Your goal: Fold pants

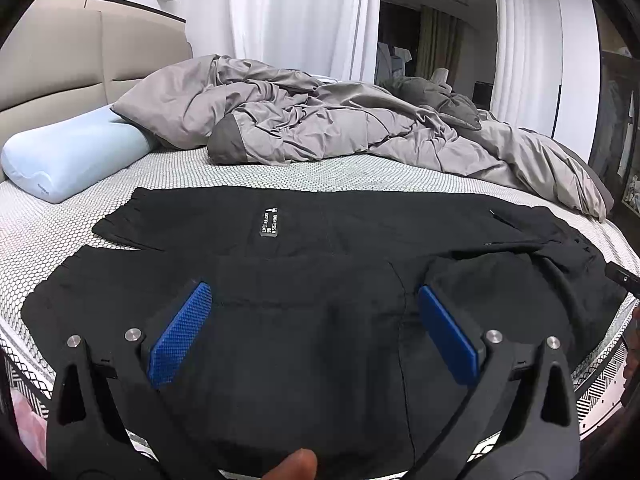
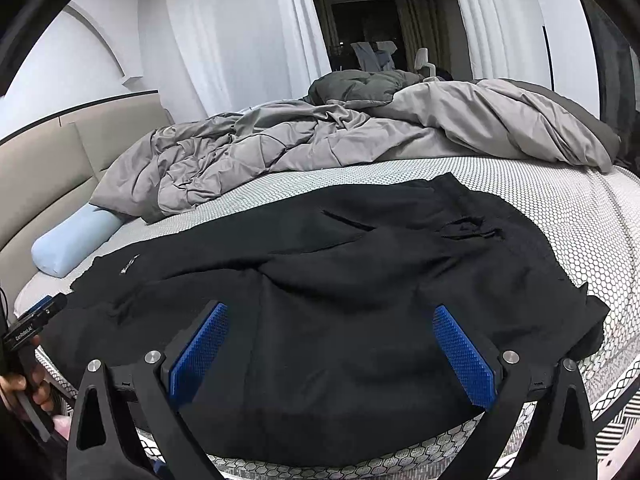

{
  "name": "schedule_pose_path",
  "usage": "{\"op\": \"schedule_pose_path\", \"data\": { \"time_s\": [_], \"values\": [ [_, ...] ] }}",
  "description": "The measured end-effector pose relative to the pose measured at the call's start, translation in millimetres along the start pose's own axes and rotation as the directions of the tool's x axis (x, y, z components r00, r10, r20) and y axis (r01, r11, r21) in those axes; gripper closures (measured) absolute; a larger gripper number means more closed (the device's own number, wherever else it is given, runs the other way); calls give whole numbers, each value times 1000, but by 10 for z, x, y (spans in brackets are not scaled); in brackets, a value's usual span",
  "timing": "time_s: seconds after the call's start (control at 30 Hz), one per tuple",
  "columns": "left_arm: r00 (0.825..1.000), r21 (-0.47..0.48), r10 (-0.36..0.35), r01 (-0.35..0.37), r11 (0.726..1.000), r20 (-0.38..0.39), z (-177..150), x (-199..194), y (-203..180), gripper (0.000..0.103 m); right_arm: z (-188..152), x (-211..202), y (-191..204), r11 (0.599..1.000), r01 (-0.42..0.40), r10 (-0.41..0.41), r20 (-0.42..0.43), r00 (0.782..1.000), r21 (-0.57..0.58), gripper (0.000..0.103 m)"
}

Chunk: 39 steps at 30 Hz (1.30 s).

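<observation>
Both grippers stand with jaws spread wide and nothing between the blue pads: the left gripper (image 1: 314,304) fills the bottom of the left wrist view, the right gripper (image 2: 332,322) the bottom of the right wrist view, each hovering over black cloth. Across the middle of both frames runs the bed (image 1: 240,172), its mattress cover dotted white. A rumpled grey duvet (image 1: 320,120) is heaped along the upper centre, apart from the pants. The black pants (image 1: 304,236) lie spread lengthwise across the lower half, on the near part of the mattress, one layer lapped over another. At centre left rests a pale blue pillow (image 1: 72,156). A small white label (image 1: 270,222) sits on the pants, centre frame.
</observation>
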<state>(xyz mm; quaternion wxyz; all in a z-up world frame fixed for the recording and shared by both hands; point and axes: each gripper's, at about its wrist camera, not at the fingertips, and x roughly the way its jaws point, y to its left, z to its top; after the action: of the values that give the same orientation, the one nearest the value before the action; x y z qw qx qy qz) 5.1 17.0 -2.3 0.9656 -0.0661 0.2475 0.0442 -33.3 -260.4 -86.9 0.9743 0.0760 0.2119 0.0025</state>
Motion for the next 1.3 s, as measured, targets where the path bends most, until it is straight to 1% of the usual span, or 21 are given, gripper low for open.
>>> {"op": "schedule_pose_path", "data": {
  "time_s": [0.1, 0.23, 1.3],
  "values": [
    [1000, 2, 1, -1, 1000, -2, 21, 10, -2, 1, -9, 35, -3, 1000, 23, -23, -19, 1000, -6, 0],
    [1000, 0, 1, -1, 1000, -2, 18, 12, 0, 1, -16, 68, -28, 1000, 28, -28, -35, 999, 2, 0],
    [1000, 23, -6, 6, 1000, 8, -7, 28, -63, 1, -9, 91, -57, 999, 38, -36, -49, 998, 24, 0]
  ]
}}
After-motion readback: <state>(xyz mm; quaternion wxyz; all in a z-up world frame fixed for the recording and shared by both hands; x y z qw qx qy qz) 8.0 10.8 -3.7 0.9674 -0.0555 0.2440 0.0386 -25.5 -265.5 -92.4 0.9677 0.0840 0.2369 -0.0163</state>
